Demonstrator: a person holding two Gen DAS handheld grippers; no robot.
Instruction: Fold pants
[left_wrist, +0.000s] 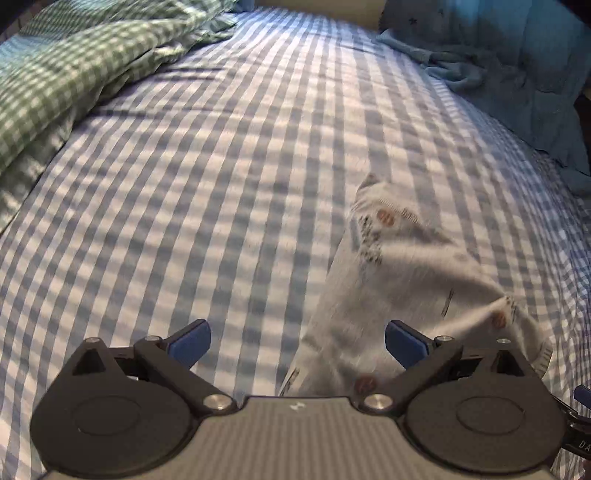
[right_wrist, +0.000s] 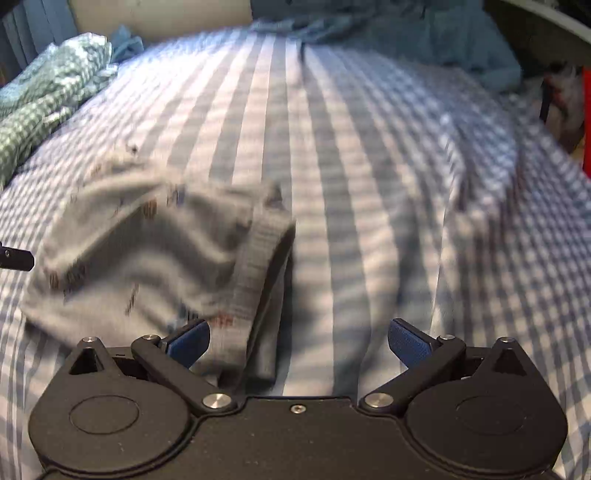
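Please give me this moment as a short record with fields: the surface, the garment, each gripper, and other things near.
surface: bed with blue and white checked sheet
garment: small light grey printed pants, lying rumpled on the sheet, ribbed waistband facing the right gripper
left gripper: open, holds nothing, pants ahead and to its right
right gripper: open, holds nothing, pants ahead and to its left
other things: green and white checked blanket; blue cloth, both bunched at the far side
image quality: motion blur
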